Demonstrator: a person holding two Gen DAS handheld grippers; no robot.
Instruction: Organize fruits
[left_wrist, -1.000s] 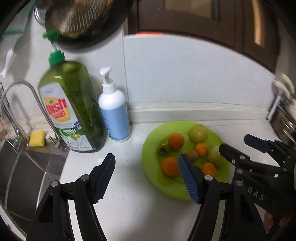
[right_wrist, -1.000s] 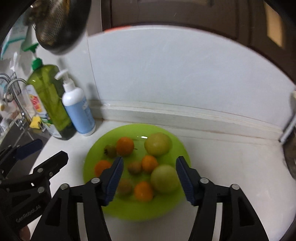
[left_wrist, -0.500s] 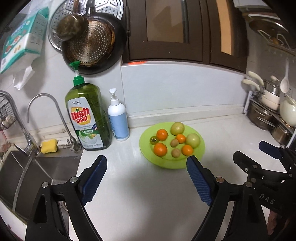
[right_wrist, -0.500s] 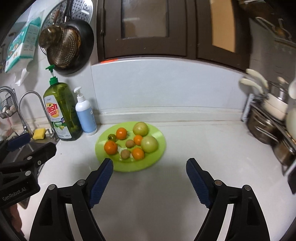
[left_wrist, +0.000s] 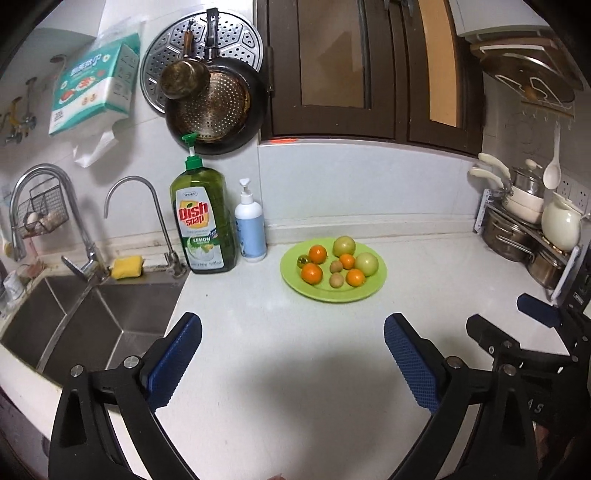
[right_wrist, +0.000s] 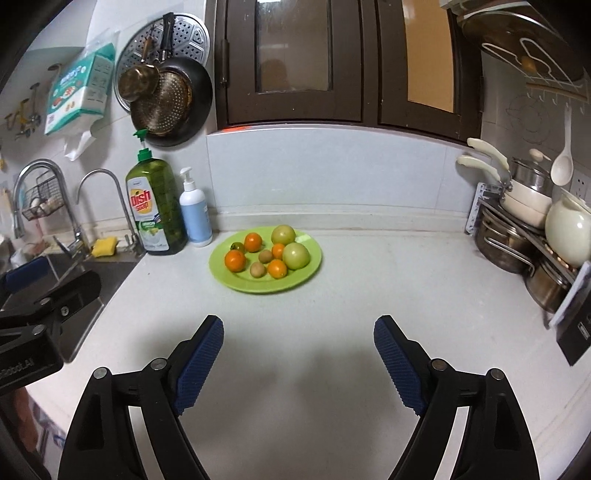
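Observation:
A green plate (left_wrist: 375, 284) (right_wrist: 306, 275) sits on the white counter near the back wall. It holds several fruits: oranges (left_wrist: 311, 273) (right_wrist: 235, 260), two pale green round fruits (left_wrist: 366, 263) (right_wrist: 296, 255), small brown ones (left_wrist: 336, 280) (right_wrist: 257, 270) and a small dark green one (left_wrist: 303, 260). My left gripper (left_wrist: 291, 343) is open and empty, well in front of the plate. My right gripper (right_wrist: 298, 341) is open and empty too, also in front of the plate. The right gripper shows at the right edge of the left wrist view (left_wrist: 517, 325).
A dish soap bottle (left_wrist: 202, 221) and a white pump bottle (left_wrist: 250, 229) stand left of the plate. A sink (left_wrist: 74, 325) with taps lies at the left. Pots on a rack (right_wrist: 524, 229) stand at the right. Pans hang on the wall.
Both grippers have pulled back and up from the plate, which now looks small and far. Both stay open and empty. The fruits have not moved.

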